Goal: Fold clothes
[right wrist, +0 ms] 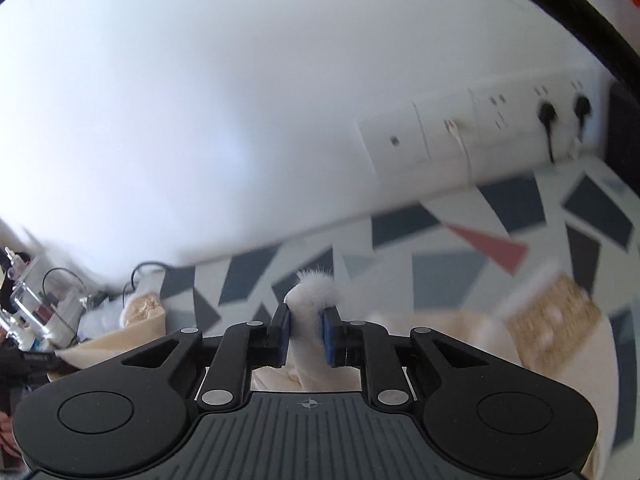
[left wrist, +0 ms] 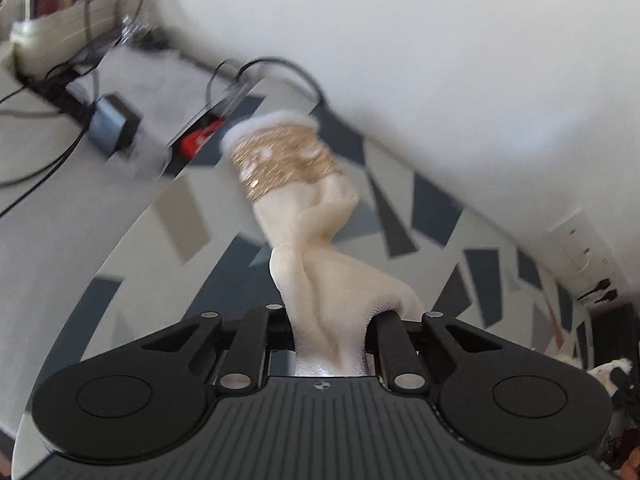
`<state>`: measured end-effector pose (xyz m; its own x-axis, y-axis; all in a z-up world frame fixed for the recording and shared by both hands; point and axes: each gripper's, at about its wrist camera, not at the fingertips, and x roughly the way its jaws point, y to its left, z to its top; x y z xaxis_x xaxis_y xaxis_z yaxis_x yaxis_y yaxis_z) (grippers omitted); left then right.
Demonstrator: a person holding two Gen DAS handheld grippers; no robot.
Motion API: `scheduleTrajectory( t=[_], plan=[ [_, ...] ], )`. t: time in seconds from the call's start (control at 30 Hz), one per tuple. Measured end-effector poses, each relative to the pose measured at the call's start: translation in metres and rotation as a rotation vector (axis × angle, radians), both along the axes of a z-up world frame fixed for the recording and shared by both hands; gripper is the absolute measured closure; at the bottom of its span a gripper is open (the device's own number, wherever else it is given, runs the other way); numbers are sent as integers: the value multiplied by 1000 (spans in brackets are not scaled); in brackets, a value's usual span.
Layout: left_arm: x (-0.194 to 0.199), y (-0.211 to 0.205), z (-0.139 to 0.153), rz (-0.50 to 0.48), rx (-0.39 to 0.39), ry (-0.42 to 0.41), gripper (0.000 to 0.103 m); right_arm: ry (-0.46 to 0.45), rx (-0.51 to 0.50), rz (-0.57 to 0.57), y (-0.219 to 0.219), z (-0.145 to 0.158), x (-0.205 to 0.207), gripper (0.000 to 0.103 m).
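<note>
The left tongs (left wrist: 332, 320) grip the cream garment (left wrist: 320, 240), twisted above the patterned surface (left wrist: 440, 216); the right tongs (right wrist: 306, 336) pinch what seems its furry trim (right wrist: 314, 288).

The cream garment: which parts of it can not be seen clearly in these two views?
- Left wrist: the cream garment hides the left gripper fingertips; its lower end is cut off by the gripper body.
- Right wrist: the gold-trimmed cuff is motion-blurred; the right gripper covers the pinched white fur trim.

Bright, even daylight; motion blur smears both views, fisheye bending the edges.
</note>
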<state>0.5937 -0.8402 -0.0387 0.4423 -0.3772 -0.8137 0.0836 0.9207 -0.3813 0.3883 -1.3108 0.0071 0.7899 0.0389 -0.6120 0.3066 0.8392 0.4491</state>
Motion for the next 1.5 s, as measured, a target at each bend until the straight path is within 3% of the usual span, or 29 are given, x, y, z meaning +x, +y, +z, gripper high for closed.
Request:
scheduleTrajectory(
  t=[0.13,0.23,0.37,0.43,0.57,0.63,0.73,0.8,0.83,0.93,1.03,1.1,1.13,1.17,1.2,1.23,1.27,1.37,1.4,1.5],
  plan=[
    [-48,6,-47,-79,222,118,88,123,66,-43,24,-37,-37,88],
    [-72,-15,-59,-171,357,130,84,223,119,-34,43,-66,-49,88],
    [-62,-36,-46,-232,523,82,49,330,63,50,71,-82,-49,85],
    [-59,-38,-29,-249,537,7,43,314,13,79,76,-68,-47,75],
    [-55,-42,5,-278,473,-105,33,208,-20,109,73,-36,-39,67],
    [-54,-48,10,-296,450,-145,31,149,-32,119,69,-22,-29,66],
    [-47,-66,-1,-312,517,-177,30,109,-84,144,66,-20,7,65],
    [-39,-67,-12,-314,546,-157,29,174,-142,216,73,-35,30,61],
    [-35,-66,-18,-311,556,-138,28,209,-170,253,77,-43,42,53],
    [-20,-52,-34,-254,518,-49,24,311,-256,362,88,-67,77,40],
    [-8,-40,-45,-196,462,14,16,413,-342,472,100,-91,111,34],
    [-4,-37,-50,-182,432,41,16,481,-400,544,107,-107,134,34],
    [-3,-37,-52,-177,415,51,16,485,-384,567,108,-106,136,44],
    [-2,-37,-53,-172,400,58,17,487,-366,588,108,-105,138,52],
    [-1,-38,-54,-173,388,61,19,493,-342,610,108,-104,139,70],
    [-2,-39,-54,-182,372,57,34,498,-336,634,109,-103,139,84],
    [-3,-40,-52,-201,345,53,55,502,-332,658,110,-101,140,89],
    [-1,-46,-39,-221,320,14,79,480,-360,659,110,-90,147,94],
    [1,-46,-34,-216,318,-8,82,446,-367,633,104,-82,152,94],
    [21,-38,-10,-140,274,-77,95,317,-424,465,78,-51,174,95]
  ],
)
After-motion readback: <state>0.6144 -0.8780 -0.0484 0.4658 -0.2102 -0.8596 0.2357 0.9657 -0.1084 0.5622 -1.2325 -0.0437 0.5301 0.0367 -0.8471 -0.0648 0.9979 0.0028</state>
